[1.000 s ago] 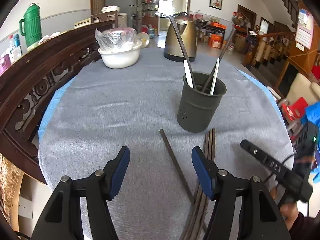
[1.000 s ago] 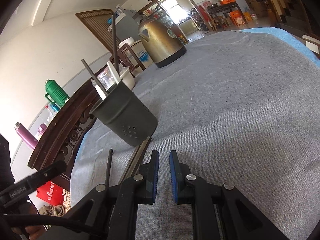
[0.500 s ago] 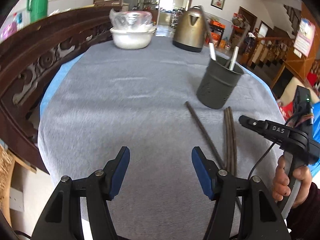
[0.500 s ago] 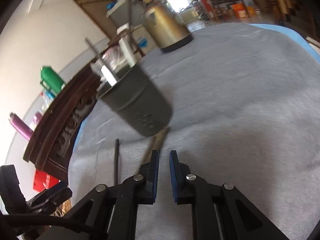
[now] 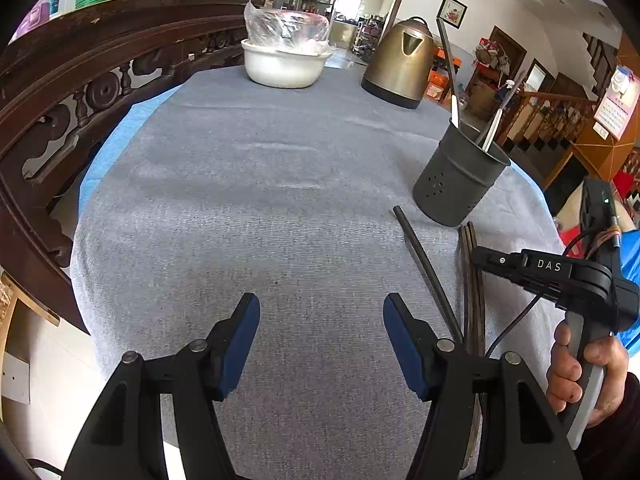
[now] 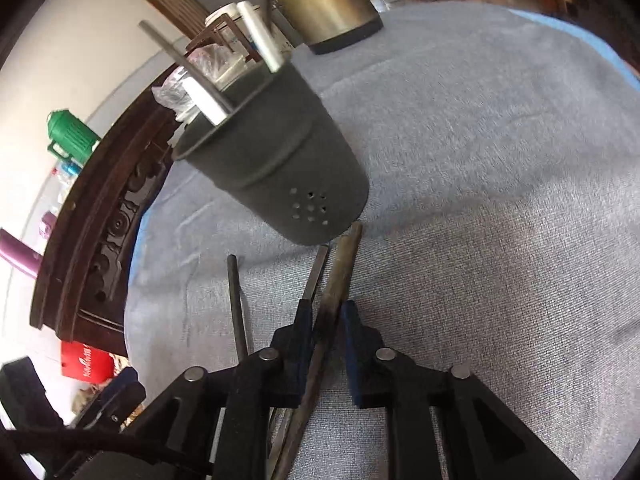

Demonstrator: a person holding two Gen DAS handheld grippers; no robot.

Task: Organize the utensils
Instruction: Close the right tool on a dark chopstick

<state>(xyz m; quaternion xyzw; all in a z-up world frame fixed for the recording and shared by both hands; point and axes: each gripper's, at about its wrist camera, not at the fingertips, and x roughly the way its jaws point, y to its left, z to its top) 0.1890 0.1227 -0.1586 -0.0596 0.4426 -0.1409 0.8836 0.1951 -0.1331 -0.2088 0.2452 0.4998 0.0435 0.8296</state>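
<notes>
Right gripper (image 6: 326, 332), lower centre: jaws closing around a brown chopstick (image 6: 338, 280) below the grey holder (image 6: 280, 168). Left gripper (image 5: 320, 344) apart over bare cloth (image 5: 280, 200).

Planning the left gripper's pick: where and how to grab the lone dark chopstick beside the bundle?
Grip the dark chopstick on its far half, from above, pads straddling the shaft. It lies flat, and only there is it clear of the bundle; nearer the left gripper they converge.
</notes>
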